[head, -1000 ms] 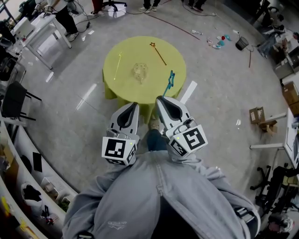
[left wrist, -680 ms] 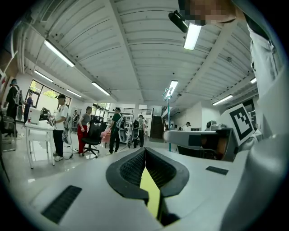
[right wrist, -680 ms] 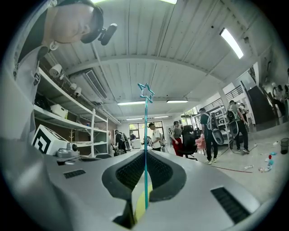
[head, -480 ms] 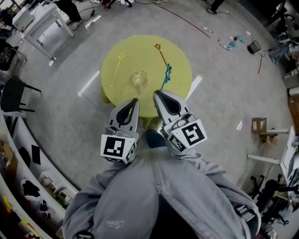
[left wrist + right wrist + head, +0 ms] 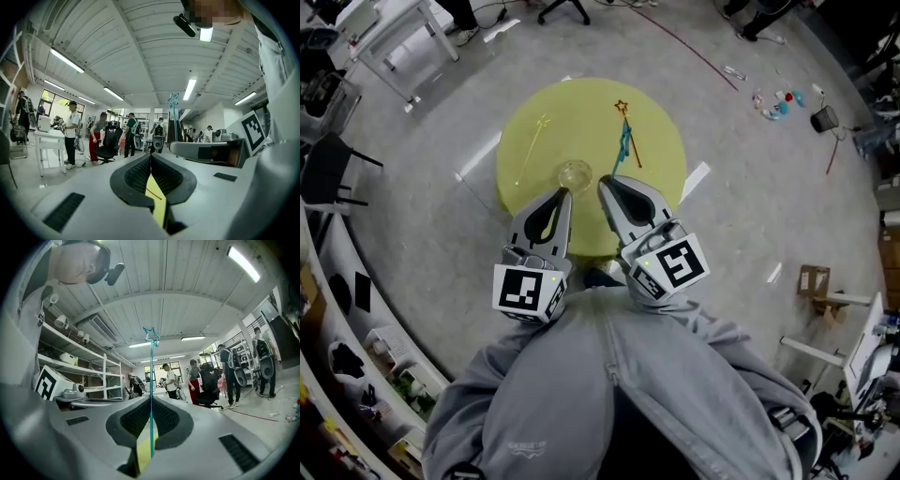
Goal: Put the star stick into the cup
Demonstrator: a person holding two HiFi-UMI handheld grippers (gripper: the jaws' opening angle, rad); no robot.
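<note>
The blue star stick (image 5: 622,145) stands up from my right gripper (image 5: 610,185), whose jaws are shut on its lower shaft. In the right gripper view the blue star stick (image 5: 151,380) rises straight from the right gripper (image 5: 150,401), its star outline at the top. A clear cup (image 5: 575,174) stands on the yellow round table (image 5: 581,103), just left of the stick and close ahead of my left gripper (image 5: 557,199). The left gripper (image 5: 151,157) has its jaws together with nothing held. The blue star stick (image 5: 173,99) also shows in the left gripper view.
An orange star stick (image 5: 630,131) and a pale yellow-green star stick (image 5: 530,145) lie on the table. A black chair (image 5: 328,173) and a white table (image 5: 394,37) stand at the left, a cardboard box (image 5: 816,281) at the right. Several people (image 5: 70,133) stand in the room.
Both grippers have moved forward over the near part of the table. The blue star stick has travelled with the right gripper from the table's right edge to beside the cup.
</note>
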